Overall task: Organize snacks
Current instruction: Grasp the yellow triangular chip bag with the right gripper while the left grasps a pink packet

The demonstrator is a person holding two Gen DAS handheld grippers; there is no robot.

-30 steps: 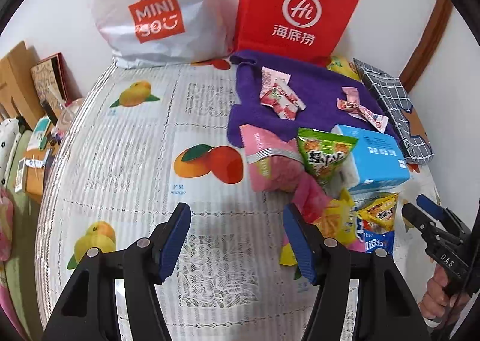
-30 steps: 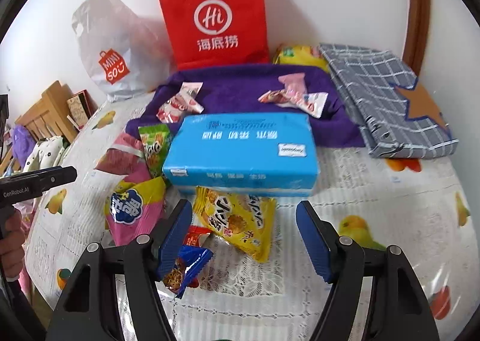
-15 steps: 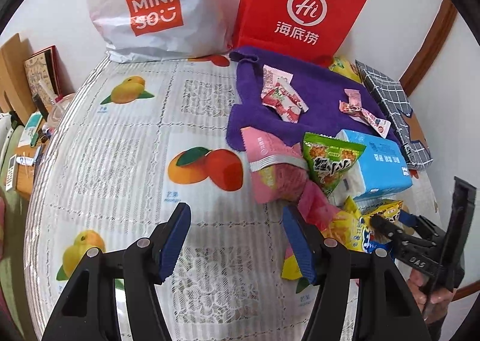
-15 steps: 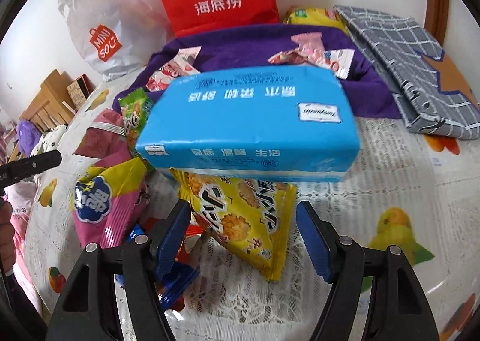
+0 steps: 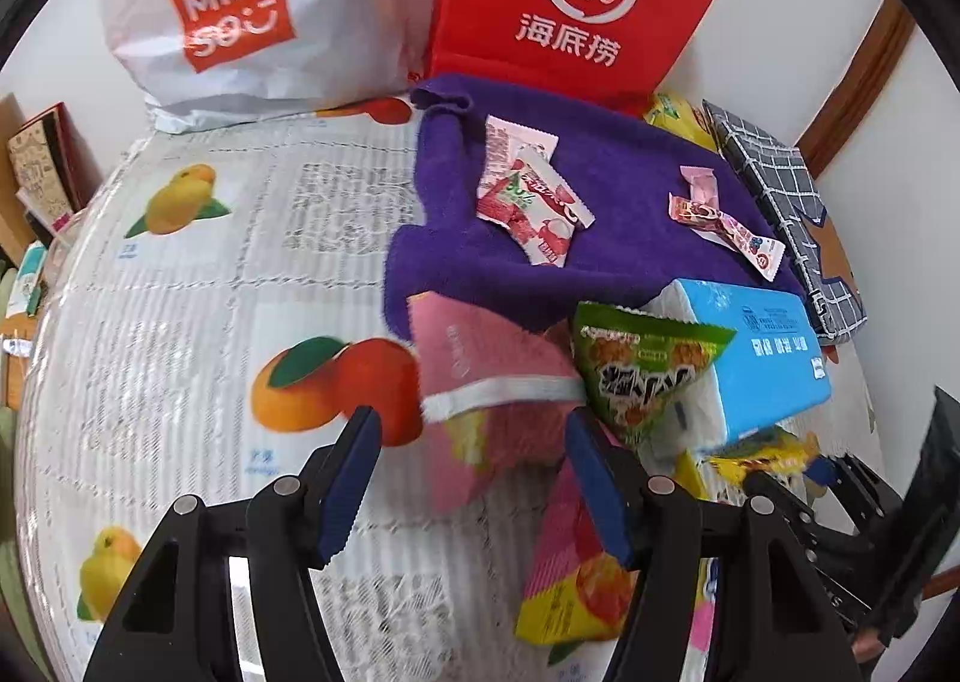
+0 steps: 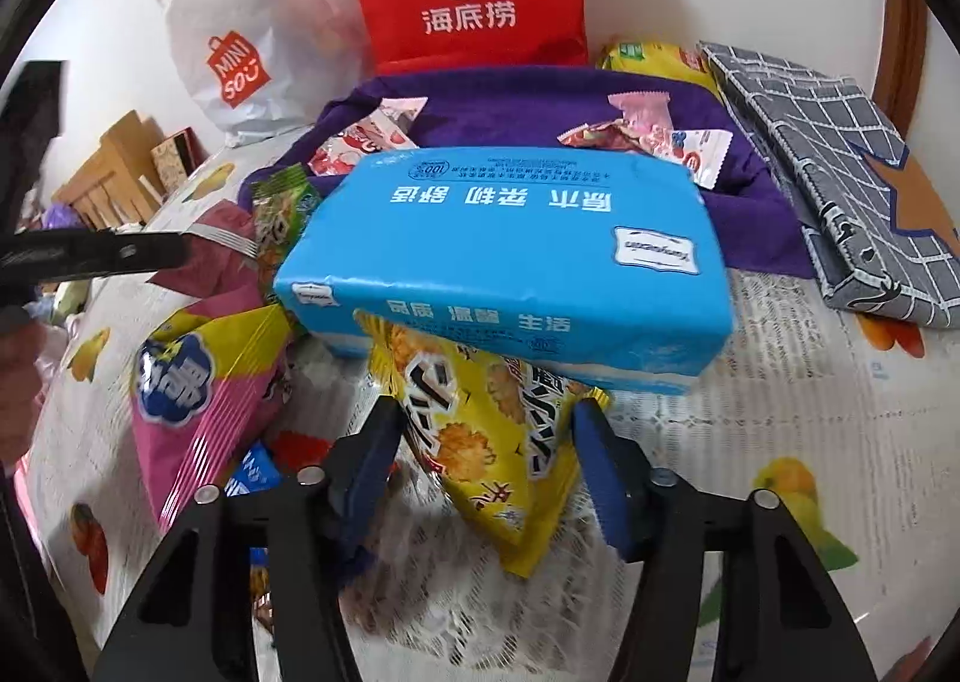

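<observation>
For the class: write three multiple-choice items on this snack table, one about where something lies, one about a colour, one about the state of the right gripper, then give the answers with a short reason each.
1. Where do the small pink-and-white candy packets lie?
A. On the purple towel
B. Inside the red paper bag
C. On the checked cloth

2. What colour is the tissue pack?
A. Green
B. Blue
C. Orange

3. What lies between the fingers of the right gripper?
A. Nothing
B. The green snack bag
C. The yellow snack bag

Answers:
1 A: the packets rest on the purple towel, in front of the red paper bag.
2 B: its wrapper is bright blue.
3 C: the yellow snack bag sits between the closing fingers, partly under the tissue pack.
</observation>
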